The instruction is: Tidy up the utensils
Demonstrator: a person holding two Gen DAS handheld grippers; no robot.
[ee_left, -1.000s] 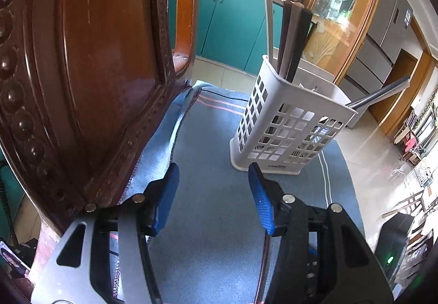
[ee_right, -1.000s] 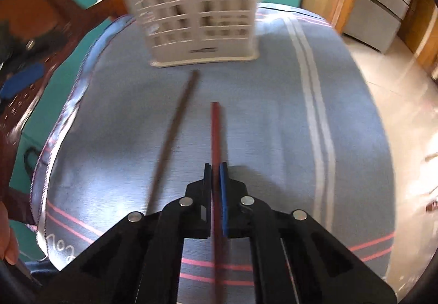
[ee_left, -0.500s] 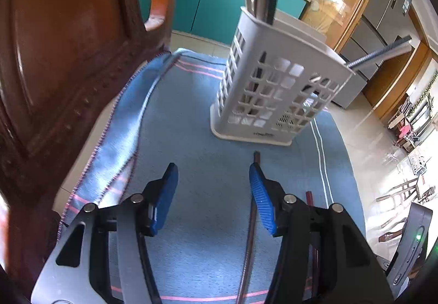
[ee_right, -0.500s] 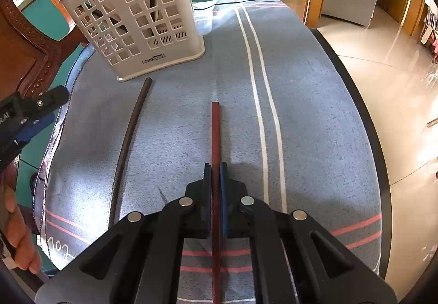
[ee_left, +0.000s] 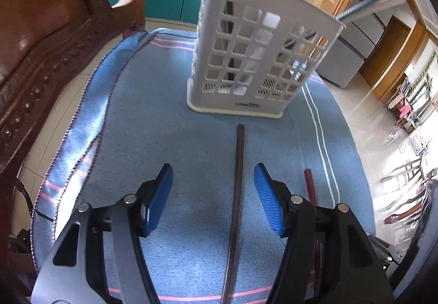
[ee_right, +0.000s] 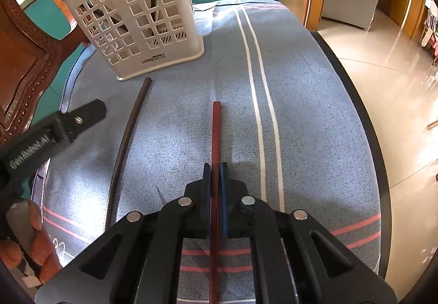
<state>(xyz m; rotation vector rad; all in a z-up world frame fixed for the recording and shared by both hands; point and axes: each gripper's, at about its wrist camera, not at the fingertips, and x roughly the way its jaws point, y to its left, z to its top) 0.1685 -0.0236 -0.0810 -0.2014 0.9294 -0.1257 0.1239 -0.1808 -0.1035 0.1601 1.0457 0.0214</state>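
1. 2 chopsticks lie on the blue striped cloth [ee_right: 314, 117] that covers the surface, both pointing toward the white slotted utensil holder [ee_left: 257, 57]. The holder stands upright at the far side and already carries several utensils.
2. The left gripper [ee_left: 213, 197] now straddles the dark brown chopstick [ee_left: 238, 180], its blue-padded jaws wide apart with the stick lying between them, nearer the right pad. Neither pad appears to touch it.
3. The right gripper [ee_right: 215, 194] has its jaws closed narrowly on the red chopstick [ee_right: 215, 134], which seems to rest flat on the cloth.
4. Compared with 1 second ago, the left view has swung away from the carved wooden chair [ee_left: 41, 43] and down toward the cloth. The brown chopstick, then out of that view, now sits inside the jaw gap.
5. In the right view the left gripper has come further in from the left edge than half a second ago. The holder looks further off than 1 second ago.
6. Judged from this, the left grasp looks imminent, and both sticks await placement in the holder.
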